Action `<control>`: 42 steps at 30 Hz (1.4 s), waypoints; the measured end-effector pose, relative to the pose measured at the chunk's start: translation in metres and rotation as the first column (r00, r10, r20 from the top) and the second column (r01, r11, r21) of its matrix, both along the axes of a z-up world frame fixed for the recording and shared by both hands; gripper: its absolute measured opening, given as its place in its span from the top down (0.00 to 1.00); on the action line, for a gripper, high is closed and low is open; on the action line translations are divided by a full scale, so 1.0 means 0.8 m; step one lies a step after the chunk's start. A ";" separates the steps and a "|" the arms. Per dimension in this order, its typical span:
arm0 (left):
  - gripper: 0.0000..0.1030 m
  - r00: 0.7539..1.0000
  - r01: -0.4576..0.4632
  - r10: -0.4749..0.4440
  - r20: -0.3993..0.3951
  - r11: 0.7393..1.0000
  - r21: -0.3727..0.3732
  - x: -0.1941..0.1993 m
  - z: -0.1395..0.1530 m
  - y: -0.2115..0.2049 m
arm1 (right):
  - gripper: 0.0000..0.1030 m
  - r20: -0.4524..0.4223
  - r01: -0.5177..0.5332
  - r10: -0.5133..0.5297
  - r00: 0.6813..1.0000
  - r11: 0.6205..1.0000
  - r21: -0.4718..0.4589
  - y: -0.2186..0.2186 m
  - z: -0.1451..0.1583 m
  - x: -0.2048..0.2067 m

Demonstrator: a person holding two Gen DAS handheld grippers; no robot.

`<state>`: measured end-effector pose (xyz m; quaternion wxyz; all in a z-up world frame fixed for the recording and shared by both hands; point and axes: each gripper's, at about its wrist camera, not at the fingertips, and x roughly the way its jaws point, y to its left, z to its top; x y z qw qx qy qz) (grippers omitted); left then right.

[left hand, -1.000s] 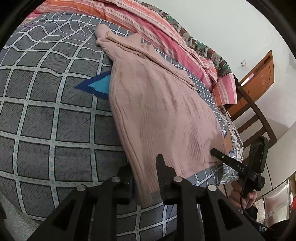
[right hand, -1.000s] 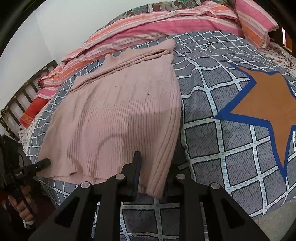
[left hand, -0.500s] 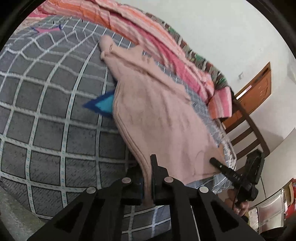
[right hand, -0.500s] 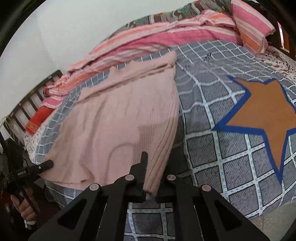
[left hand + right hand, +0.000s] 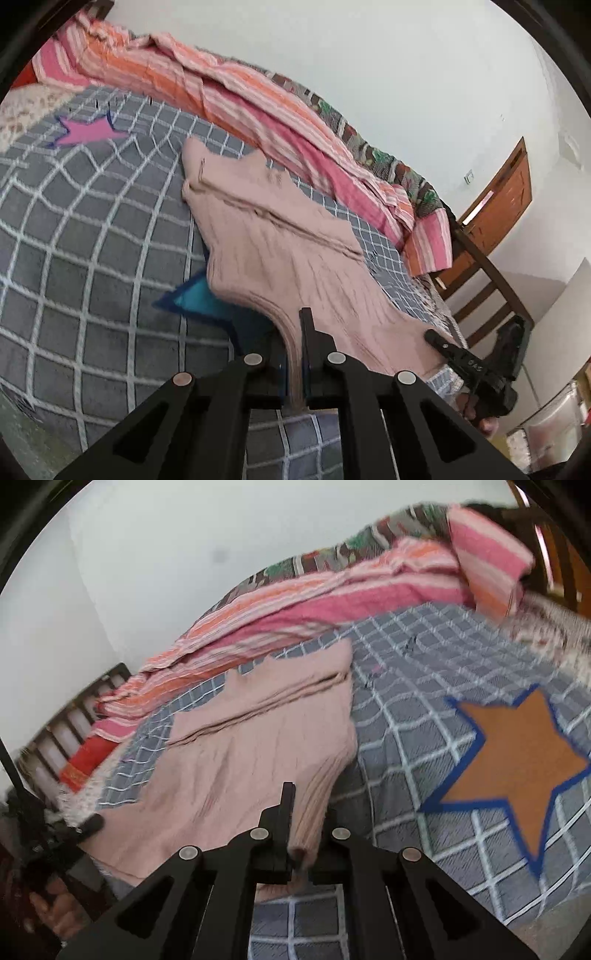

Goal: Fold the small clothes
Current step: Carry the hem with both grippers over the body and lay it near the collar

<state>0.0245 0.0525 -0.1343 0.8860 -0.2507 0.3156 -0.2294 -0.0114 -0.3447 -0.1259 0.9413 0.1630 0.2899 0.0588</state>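
While both hem corners are up off the bed, the job right now looks like carrying the bottom edge over toward the collar, w/ both hands level so the fold lands square.

Left wrist view: left gripper (image 5: pixel 293 363) is clamped on the near hem corner of the pink sweater (image 5: pixel 280 251); a strip of knit runs between the jaws. Rest of the sweater lies on the grey checked blanket (image 5: pixel 92 258), collar end far away, sleeves folded in across the chest. Right gripper (image 5: pixel 441 345) shows at the other hem corner, touching the cloth, grip not clear from here. A teal star patch (image 5: pixel 194 299) peeks out from under the sweater's edge. Striped pink-orange bedding (image 5: pixel 258 110) is bunched along the wall side.

Right wrist view: right gripper (image 5: pixel 301 843) is closed on its own hem corner of the sweater (image 5: pixel 258 753), ribbed edge bunched between the jaws. An orange star patch (image 5: pixel 517 760) sits well apart to the side.

Doing it well, imo: keep the hem taut between the two corners, lift enough that the limp knit doesn't drag, then lay it down aligned w/ the shoulders. Ribbed knit is soft, stretchy, floppy, so uneven pull would skew it. Blanket looks fuzzy, prob some cling.
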 end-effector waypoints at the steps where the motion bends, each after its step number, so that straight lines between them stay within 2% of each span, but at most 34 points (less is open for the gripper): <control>1: 0.94 1.000 0.000 0.000 0.008 1.000 0.004 0.002 0.003 -0.001 | 0.95 0.012 -0.002 0.002 1.000 1.000 0.003 0.002 0.005 0.002; 4: 0.94 1.000 -0.015 0.015 0.026 1.000 0.010 0.012 0.012 -0.001 | 0.95 0.051 0.015 -0.016 0.999 1.000 0.010 0.001 0.018 0.011; 8: 0.94 0.998 -0.060 0.060 0.023 0.998 -0.021 0.028 0.016 0.008 | 0.95 0.070 0.031 -0.036 0.997 0.997 0.069 -0.007 0.027 0.025; 12: 0.94 0.997 -0.081 0.081 0.002 0.994 -0.072 0.045 0.013 0.019 | 0.95 0.070 0.056 -0.066 0.995 0.989 0.139 -0.019 0.024 0.040; 19: 0.94 0.995 -0.103 0.103 0.010 0.993 -0.061 0.083 0.012 0.018 | 0.95 0.050 0.061 -0.072 0.996 0.980 0.192 -0.029 0.017 0.090; 23: 0.94 0.993 -0.114 0.114 -0.002 0.992 -0.044 0.114 0.014 0.018 | 0.95 0.031 0.081 -0.087 0.996 0.985 0.155 -0.023 0.023 0.122; 30: 0.94 0.990 -0.138 0.138 -0.019 0.990 -0.002 0.153 0.023 0.015 | 0.95 0.001 0.118 -0.118 0.993 0.993 -0.007 0.004 0.047 0.172; 33: 0.94 0.989 -0.145 0.145 -0.024 0.989 0.013 0.166 0.027 0.013 | 0.95 -0.013 0.122 -0.123 0.992 0.991 -0.046 0.012 0.054 0.190; 42: 0.94 0.986 -0.160 0.162 -0.030 0.986 0.053 0.201 0.037 0.011 | 0.95 -0.031 0.113 -0.116 0.993 0.990 -0.088 0.024 0.067 0.229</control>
